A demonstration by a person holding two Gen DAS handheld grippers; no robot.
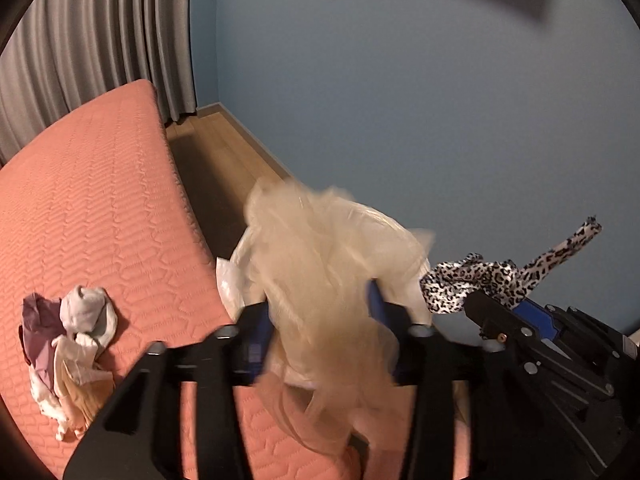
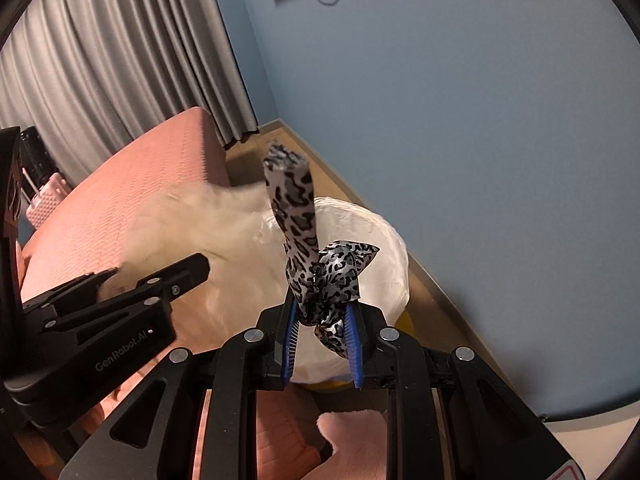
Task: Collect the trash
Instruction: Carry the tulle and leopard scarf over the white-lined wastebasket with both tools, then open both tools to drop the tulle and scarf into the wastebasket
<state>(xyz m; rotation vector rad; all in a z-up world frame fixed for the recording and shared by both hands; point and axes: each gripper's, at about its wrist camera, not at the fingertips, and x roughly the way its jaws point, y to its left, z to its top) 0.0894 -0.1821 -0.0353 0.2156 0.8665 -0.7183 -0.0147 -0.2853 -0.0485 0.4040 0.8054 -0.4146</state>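
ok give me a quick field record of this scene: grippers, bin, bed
left gripper: jaws apart, sheer beige fabric blurred between them
right gripper: shut on leopard-print satin strip
bin: white plastic bag liner on the wooden floor beside the bed
bed: salmon quilted mattress, small heap of pale crumpled cloths on it

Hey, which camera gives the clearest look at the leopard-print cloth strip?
The right wrist view: the leopard-print strip sits centre frame, sharp, pinched between the right tongs above the white trash bag. The left wrist view shows it only at the right edge, partly hidden behind those tongs.
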